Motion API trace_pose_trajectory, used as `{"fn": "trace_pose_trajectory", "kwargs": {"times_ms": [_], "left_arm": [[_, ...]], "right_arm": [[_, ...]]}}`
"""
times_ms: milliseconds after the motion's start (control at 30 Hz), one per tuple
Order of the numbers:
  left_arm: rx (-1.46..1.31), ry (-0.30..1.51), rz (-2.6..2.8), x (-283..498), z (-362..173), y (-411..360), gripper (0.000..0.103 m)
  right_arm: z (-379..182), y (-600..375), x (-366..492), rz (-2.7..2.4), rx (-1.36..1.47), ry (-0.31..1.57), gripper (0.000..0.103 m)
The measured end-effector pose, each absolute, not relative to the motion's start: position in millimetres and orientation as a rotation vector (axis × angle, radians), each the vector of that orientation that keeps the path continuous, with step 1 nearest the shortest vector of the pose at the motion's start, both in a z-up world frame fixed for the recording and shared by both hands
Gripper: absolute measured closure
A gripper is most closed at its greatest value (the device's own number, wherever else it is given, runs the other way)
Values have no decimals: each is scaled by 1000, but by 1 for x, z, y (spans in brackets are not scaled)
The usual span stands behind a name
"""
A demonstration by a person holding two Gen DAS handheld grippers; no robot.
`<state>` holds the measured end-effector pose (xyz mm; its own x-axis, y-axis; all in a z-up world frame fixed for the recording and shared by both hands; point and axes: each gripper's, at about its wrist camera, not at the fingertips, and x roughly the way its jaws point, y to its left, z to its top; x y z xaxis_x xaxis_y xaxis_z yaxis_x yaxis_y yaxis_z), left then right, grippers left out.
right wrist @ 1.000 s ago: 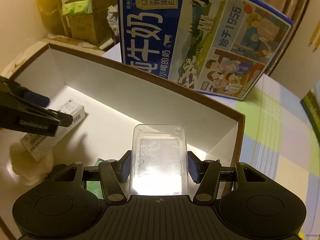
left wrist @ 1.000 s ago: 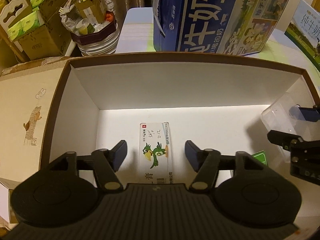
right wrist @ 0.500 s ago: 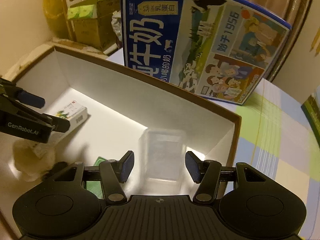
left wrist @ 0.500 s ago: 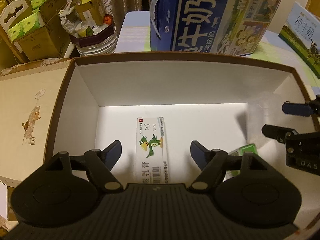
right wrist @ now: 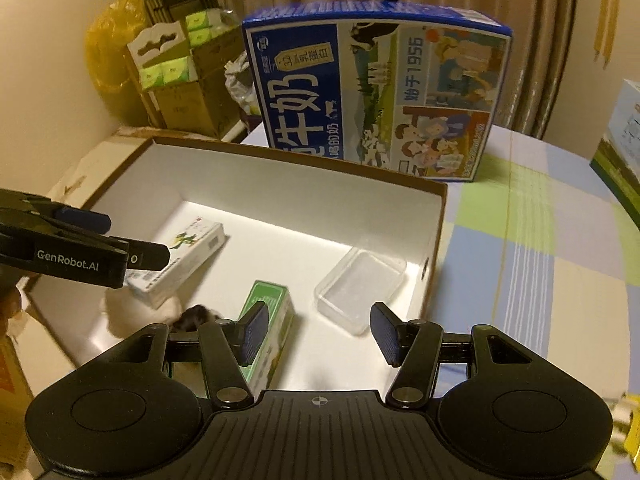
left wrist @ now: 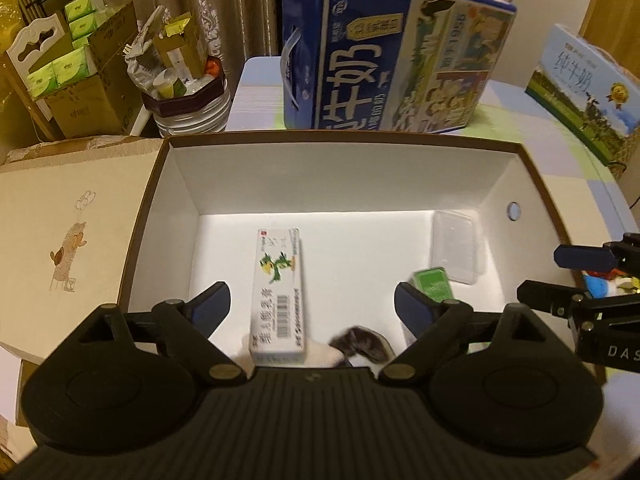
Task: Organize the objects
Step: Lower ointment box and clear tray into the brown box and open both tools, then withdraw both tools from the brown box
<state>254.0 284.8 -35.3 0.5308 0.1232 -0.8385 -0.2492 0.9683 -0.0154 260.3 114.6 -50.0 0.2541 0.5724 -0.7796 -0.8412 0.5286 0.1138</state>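
Observation:
A brown-rimmed white box (left wrist: 360, 176) (right wrist: 304, 200) holds several items. A white ointment carton with a green bird (left wrist: 279, 292) (right wrist: 180, 264) lies at its left. A green carton (left wrist: 432, 285) (right wrist: 266, 328) and a clear plastic case (left wrist: 456, 246) (right wrist: 360, 286) lie at its right. A pale furry item with a dark patch (left wrist: 360, 344) (right wrist: 172, 314) sits at the near wall. My left gripper (left wrist: 312, 306) hangs open above the ointment carton. Over the box's near right part, my right gripper (right wrist: 318, 338) is open and holds nothing.
A big blue milk carton (left wrist: 396, 72) (right wrist: 376, 100) stands just behind the box. The box lid (left wrist: 68, 236) lies to the left. A second milk carton (left wrist: 584, 92) stands at the right on the checked cloth (right wrist: 540, 264). Cardboard boxes and a bin (left wrist: 188, 96) crowd the back left.
My right gripper opened and let the clear case drop into the box, then pulled back. Both grippers have risen away from the box floor.

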Motion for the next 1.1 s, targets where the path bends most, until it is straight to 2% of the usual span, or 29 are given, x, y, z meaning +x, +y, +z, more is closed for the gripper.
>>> {"fn": "trace_pose_trajectory", "kwargs": {"times_ms": [133,267,700,1100], "left_arm": [[-150,977,228,237,-27,276,15],[-160,975,242,220,-20,264,10],[-180,975,223,171,-12,226,10],[-179,1035,206,146,-25,183,10]], "right_arm": [[-40,100,251,984,-324,880,49],[-32,87,241,984,-290,885,49],[-22,43,212,979,-231,905,49],[-26,0,203,976,-213,952,49]]}}
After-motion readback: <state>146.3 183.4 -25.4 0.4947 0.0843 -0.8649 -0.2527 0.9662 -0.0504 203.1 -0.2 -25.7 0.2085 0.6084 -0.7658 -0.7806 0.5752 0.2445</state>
